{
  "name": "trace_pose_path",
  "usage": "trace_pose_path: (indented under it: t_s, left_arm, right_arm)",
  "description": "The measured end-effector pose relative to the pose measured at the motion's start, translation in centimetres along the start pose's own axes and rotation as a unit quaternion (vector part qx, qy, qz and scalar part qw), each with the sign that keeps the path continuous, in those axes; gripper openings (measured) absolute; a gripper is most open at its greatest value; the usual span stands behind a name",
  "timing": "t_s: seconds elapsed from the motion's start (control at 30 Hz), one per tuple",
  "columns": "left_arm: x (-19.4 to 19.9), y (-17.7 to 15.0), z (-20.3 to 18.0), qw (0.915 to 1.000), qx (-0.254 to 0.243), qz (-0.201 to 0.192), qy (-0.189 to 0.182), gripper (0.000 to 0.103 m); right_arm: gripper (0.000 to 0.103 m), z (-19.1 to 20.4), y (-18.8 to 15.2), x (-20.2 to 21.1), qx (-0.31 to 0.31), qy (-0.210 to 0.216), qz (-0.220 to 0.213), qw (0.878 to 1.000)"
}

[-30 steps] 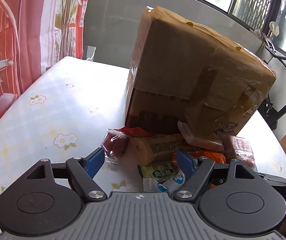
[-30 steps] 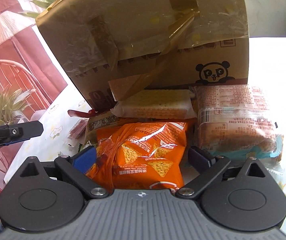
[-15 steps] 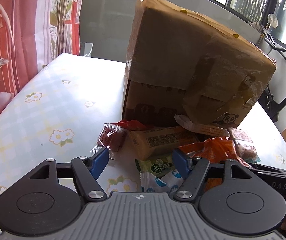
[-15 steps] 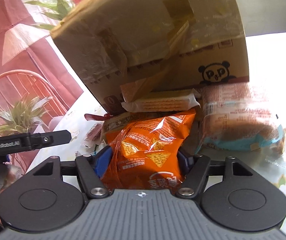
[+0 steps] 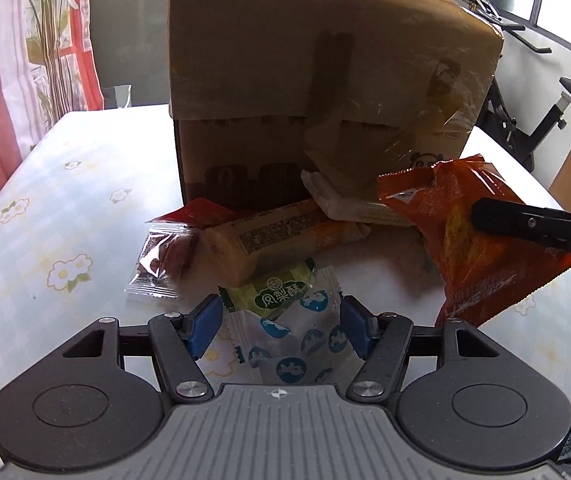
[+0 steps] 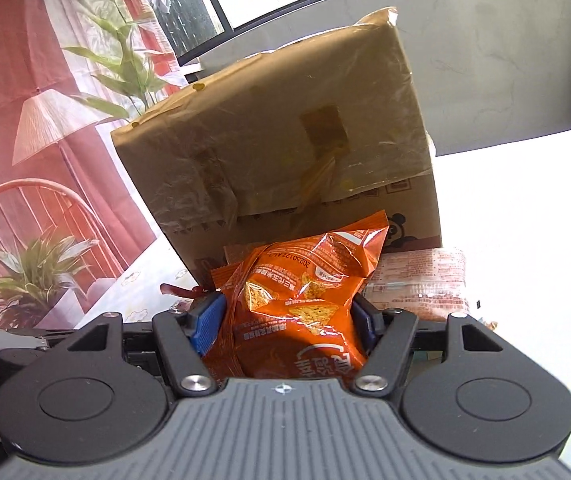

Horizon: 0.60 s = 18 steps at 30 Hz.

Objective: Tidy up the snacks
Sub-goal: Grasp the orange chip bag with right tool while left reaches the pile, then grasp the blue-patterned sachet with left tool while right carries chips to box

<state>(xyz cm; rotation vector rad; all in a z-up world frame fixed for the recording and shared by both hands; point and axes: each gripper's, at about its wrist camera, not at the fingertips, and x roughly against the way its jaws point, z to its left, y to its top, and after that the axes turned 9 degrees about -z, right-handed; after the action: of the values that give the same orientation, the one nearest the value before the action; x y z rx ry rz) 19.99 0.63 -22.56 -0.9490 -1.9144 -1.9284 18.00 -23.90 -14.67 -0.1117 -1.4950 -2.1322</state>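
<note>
A: Floral-cloth worktop (image 5: 65, 200) by a red curtain, with windows and an exercise bike behind. A big taped cardboard box (image 5: 325, 80) stands in the middle, and the snacks are heaped against its near face.

B: How far along, would you say?

A: Barely begun. The right claw (image 6: 285, 320) is clenched on the orange chip bag (image 6: 305, 292), raised off the heap. Everything else lies where it was piled: a tan biscuit pack (image 5: 261, 236), a wafer pack (image 5: 349, 204), a clear red-sweet packet (image 5: 161, 260), a green pastry packet (image 5: 281, 292) and a blue-and-white sachet (image 5: 293, 352).

B: And the left claw (image 5: 281, 328)?

A: Released, jaws spread either side of the sachet, gripping nothing.

B: Room to work?

A: Plenty of bare cloth on the left, running to the worktop's curved edge. On the right the edge is near, and the box blocks the way straight ahead. The pink bread pack (image 6: 421, 280) sits tight against the box.
</note>
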Motion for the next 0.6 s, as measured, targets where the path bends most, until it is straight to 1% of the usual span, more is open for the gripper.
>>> trace_pose_path:
  t_s: [0.07, 0.1, 0.13, 0.23, 0.27, 0.3, 0.33, 0.37, 0.43, 0.5, 0.6]
  left_arm:
    - [-0.4, -0.3, 0.8, 0.9996, 0.025, 0.007, -0.012, 0.070]
    - [-0.5, -0.3, 1.1, 0.9993, 0.035, 0.009, -0.014, 0.074]
    - [-0.5, -0.4, 1.3, 0.9989, 0.042, 0.011, -0.015, 0.074]
    - [-0.6, -0.8, 1.5, 0.9983, 0.051, 0.016, -0.025, 0.075]
    - [-0.5, -0.8, 1.4, 0.9982, 0.050, 0.015, -0.031, 0.070]
    - [-0.4, -0.9, 1.2, 0.9982, 0.046, 0.011, -0.037, 0.059]
    - [-0.3, -0.9, 0.9, 0.9983, 0.040, 0.008, -0.040, 0.059]
    - [-0.2, -0.7, 0.6, 0.9987, 0.033, 0.011, -0.037, 0.051]
    - [0.0, -0.7, 0.2, 0.9988, 0.026, 0.013, -0.040, 0.049]
    - [0.8, -0.4, 0.2, 0.9986, 0.030, 0.000, -0.043, 0.048]
    - [2.5, 0.9, 0.7, 0.9976, 0.040, -0.027, -0.050, 0.048]
  right_arm:
    - [0.067, -0.2, 0.1, 0.1, 0.000, 0.000, 0.000, 1.000]
    - [0.067, -0.3, 0.1, 0.1, 0.000, 0.000, 0.000, 1.000]
    - [0.067, -0.3, 0.1, 0.1, -0.001, 0.000, 0.000, 1.000]
    - [0.067, -0.3, 0.0, -0.1, -0.002, -0.001, 0.004, 1.000]
    - [0.067, -0.3, -0.1, -0.2, -0.003, 0.000, 0.005, 1.000]
    - [0.067, -0.4, -0.1, -0.3, -0.003, 0.000, 0.006, 1.000]
    - [0.067, -0.4, -0.1, -0.3, -0.003, 0.000, 0.007, 1.000]
    - [0.067, -0.4, -0.1, -0.3, -0.003, 0.001, 0.007, 1.000]
    - [0.067, -0.4, -0.1, -0.3, -0.003, 0.000, 0.006, 1.000]
    - [0.067, -0.4, 0.0, -0.2, -0.002, 0.001, 0.004, 1.000]
    - [0.067, -0.4, 0.1, -0.1, 0.000, 0.003, -0.001, 1.000]
